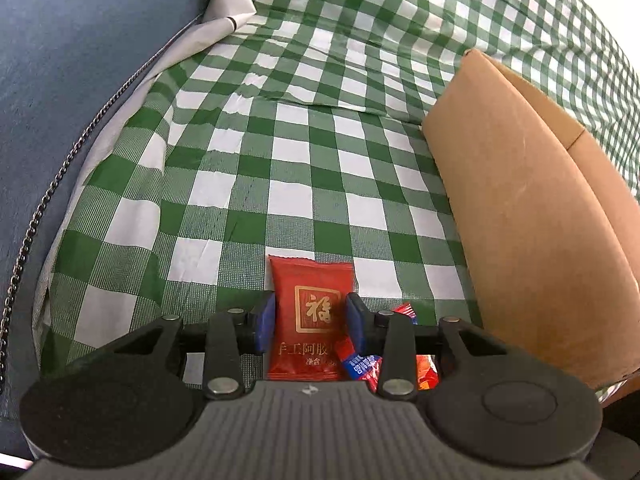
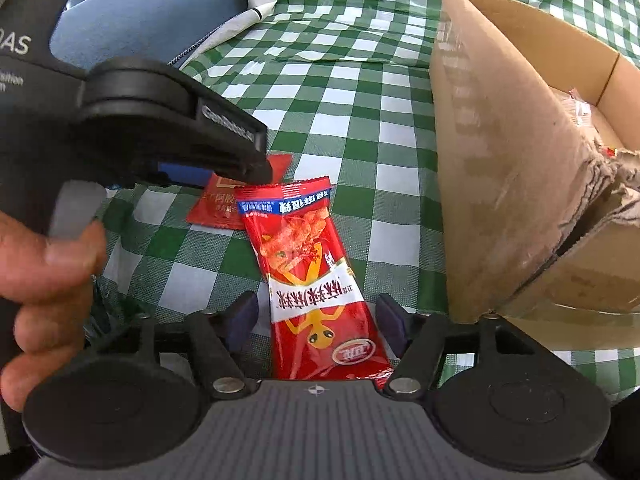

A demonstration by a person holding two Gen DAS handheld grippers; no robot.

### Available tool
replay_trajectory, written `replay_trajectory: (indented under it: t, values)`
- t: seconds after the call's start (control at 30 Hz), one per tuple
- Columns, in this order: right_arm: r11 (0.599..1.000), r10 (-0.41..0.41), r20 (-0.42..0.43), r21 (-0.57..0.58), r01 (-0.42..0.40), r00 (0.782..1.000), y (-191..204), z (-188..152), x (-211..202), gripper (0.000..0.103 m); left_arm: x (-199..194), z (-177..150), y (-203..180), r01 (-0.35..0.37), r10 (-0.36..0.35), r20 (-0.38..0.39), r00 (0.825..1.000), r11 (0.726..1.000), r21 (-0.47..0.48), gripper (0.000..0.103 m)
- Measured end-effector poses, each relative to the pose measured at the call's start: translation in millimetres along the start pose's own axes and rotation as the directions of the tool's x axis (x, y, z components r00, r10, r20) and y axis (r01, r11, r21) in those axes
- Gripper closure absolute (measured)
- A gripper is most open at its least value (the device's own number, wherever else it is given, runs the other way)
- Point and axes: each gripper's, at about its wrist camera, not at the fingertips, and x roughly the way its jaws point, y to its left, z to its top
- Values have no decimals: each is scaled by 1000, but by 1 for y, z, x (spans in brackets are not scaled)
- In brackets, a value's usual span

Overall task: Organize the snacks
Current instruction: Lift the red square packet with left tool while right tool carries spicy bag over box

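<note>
While left jaws seemingly pinch the flat red sachet [image 1: 310,320], right jaws straddle the glossy packet [image 2: 316,292], apart.

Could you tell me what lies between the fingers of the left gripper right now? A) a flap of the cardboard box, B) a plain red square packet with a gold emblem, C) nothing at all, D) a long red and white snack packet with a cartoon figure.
B: in the left wrist view the blue fingers of the left gripper sit on either side of the red square packet on the checked tablecloth.
</note>
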Motion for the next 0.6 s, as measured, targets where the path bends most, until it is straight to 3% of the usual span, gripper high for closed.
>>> replay_trajectory:
  t: [0.17, 0.3, 0.6]
  values:
    - [1000, 1, 7, -18, -1, 1000, 1, -2, -2, 36, 0, 0, 0, -1, 1, 1, 1000, 1000, 4, 62]
    - [1000, -12, 24, -17, 13, 1000, 0, -4, -4, 50, 0, 0, 0, 0, 0, 1, 1000, 1000, 2, 62]
    - [999, -49, 61, -5, 50, 997, -5, -8, -13, 58, -1, 0, 1, 10, -10, -1, 1000, 1000, -1, 62]
